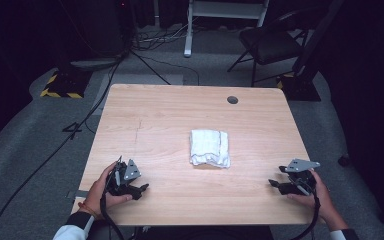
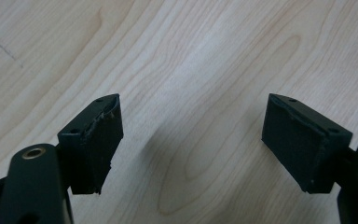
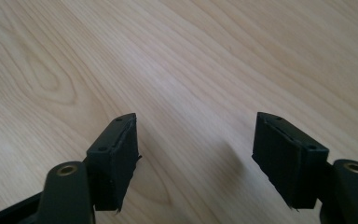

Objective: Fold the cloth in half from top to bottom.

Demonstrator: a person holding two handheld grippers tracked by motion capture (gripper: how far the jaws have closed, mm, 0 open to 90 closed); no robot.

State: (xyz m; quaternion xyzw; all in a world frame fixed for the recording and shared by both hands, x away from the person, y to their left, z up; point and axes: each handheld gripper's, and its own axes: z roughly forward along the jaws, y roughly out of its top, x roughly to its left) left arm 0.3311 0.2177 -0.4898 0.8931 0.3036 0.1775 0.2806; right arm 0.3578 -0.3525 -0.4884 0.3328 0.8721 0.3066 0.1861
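Observation:
A folded white cloth lies flat near the middle of the wooden table. My left gripper rests low over the table's front left, held in a hand, well left of the cloth. In the left gripper view its jaws stand wide apart with only bare wood between them. My right gripper sits near the front right edge, to the right of the cloth. Its jaws are also spread, with nothing between them.
A round cable hole sits near the table's far edge. Beyond the table stand a black chair, a white frame leg and cables on the grey floor. A yellow-black striped base is at the far left.

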